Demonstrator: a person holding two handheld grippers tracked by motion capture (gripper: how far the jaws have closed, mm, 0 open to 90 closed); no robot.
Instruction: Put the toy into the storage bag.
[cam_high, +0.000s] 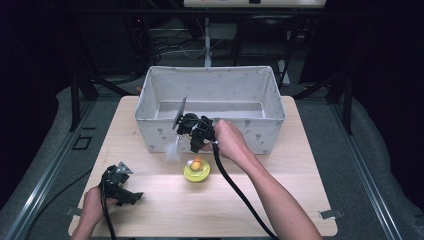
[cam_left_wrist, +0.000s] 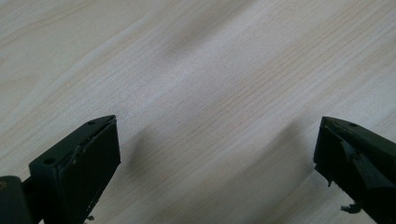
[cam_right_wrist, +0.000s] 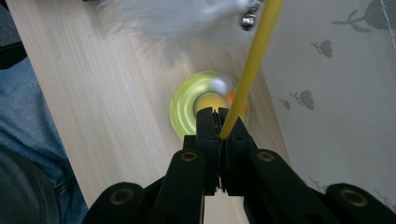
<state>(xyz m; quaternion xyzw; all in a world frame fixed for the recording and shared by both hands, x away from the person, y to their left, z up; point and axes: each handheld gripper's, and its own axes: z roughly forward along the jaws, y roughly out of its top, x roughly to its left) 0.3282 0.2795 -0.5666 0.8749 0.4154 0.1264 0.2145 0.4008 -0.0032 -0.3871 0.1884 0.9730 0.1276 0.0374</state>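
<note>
Beside the grey fabric bin (cam_high: 210, 107), the right tongs (cam_right_wrist: 219, 122) clench a thin yellow wand (cam_right_wrist: 250, 70) tipped with white feathers (cam_right_wrist: 175, 16). Its slim stick could slip or swing against the round yellow-green base (cam_right_wrist: 184, 109). The left tongs (cam_left_wrist: 217, 154) rest spread wide, grasping nothing, over the pale wooden desk (cam_left_wrist: 196, 70).

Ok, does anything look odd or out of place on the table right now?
Nothing spilled or broken. The right claw is shut on a thin yellow stick that leans at a slant, its white feather hanging beside the fabric bin. The yellow-green base sits flat. The left claw is open.
</note>
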